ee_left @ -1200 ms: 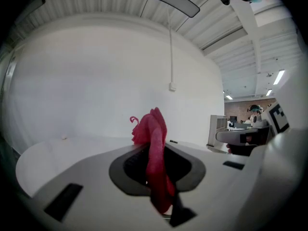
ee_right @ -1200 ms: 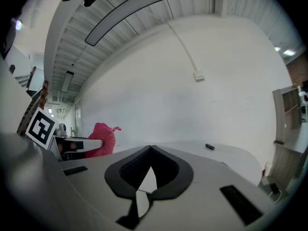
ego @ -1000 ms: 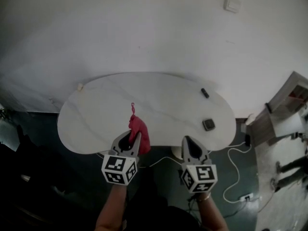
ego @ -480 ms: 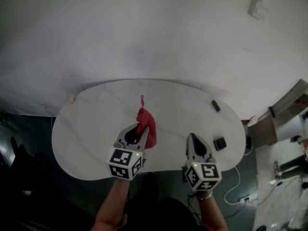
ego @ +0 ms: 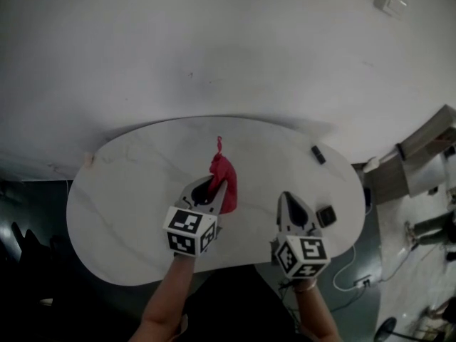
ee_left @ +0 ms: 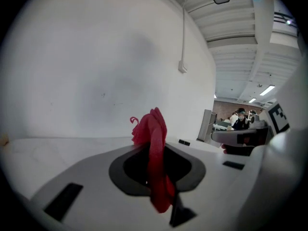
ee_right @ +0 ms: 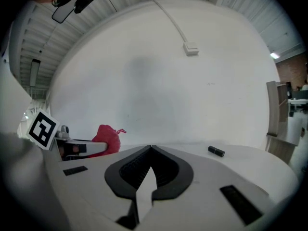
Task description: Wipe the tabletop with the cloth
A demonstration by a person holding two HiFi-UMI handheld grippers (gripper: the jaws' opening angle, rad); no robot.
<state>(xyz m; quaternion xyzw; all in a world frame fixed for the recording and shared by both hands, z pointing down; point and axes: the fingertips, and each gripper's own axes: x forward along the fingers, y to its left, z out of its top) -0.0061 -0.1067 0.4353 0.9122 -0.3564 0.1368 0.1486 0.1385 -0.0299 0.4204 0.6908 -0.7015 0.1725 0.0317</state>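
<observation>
Because the red cloth [ego: 226, 177] is going to rub the white worktop [ego: 121, 198], the left gripper [ego: 212, 189] is squeezing it in a bunch over the middle. The right gripper [ego: 286, 204] is hanging closed and empty near the front edge, likely keeping out of the way.

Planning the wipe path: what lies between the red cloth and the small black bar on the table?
Only bare tabletop, as the head view shows, between the cloth and the black bar.
</observation>
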